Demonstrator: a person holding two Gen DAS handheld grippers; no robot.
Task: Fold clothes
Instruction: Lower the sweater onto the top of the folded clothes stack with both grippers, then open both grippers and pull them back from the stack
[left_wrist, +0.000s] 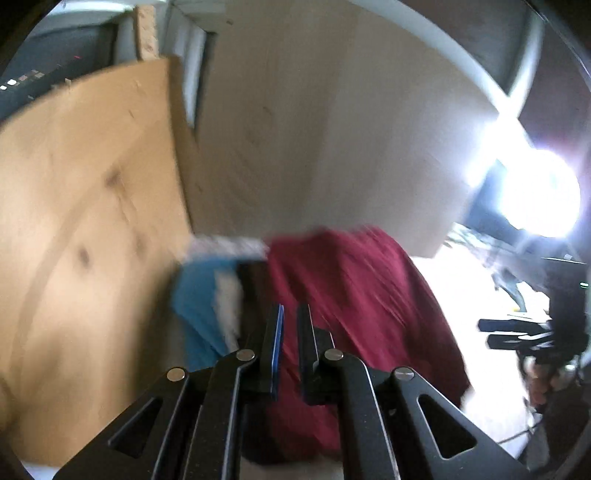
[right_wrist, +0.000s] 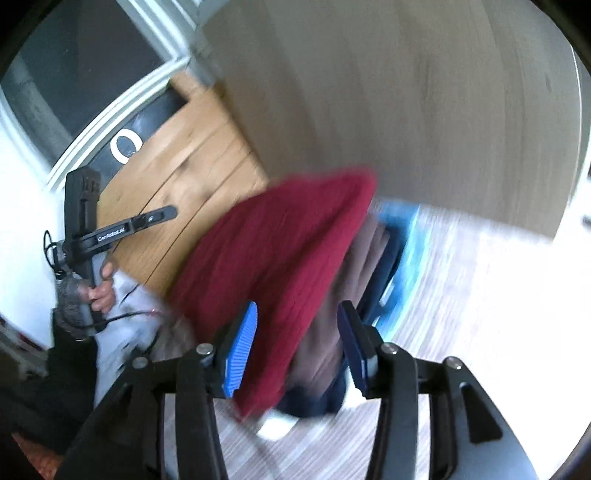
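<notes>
A dark red garment (right_wrist: 280, 251) lies on top of a stack of folded clothes, with brown (right_wrist: 325, 332), navy and blue (right_wrist: 400, 229) pieces under it. In the left wrist view the red garment (left_wrist: 354, 295) fills the middle, with blue cloth (left_wrist: 199, 295) to its left. My left gripper (left_wrist: 290, 314) hovers just above the stack, its jaws nearly closed with a narrow empty gap. My right gripper (right_wrist: 297, 314) is open, its blue pads either side of the stack's near end, holding nothing. The left gripper also shows in the right wrist view (right_wrist: 162, 214). Both views are motion-blurred.
A wooden board (left_wrist: 92, 221) stands left of the stack; it also shows in the right wrist view (right_wrist: 184, 155). A beige panel (left_wrist: 332, 129) rises behind. A pale striped surface (right_wrist: 461, 295) lies under the clothes. A bright light (left_wrist: 543, 195) glares at right.
</notes>
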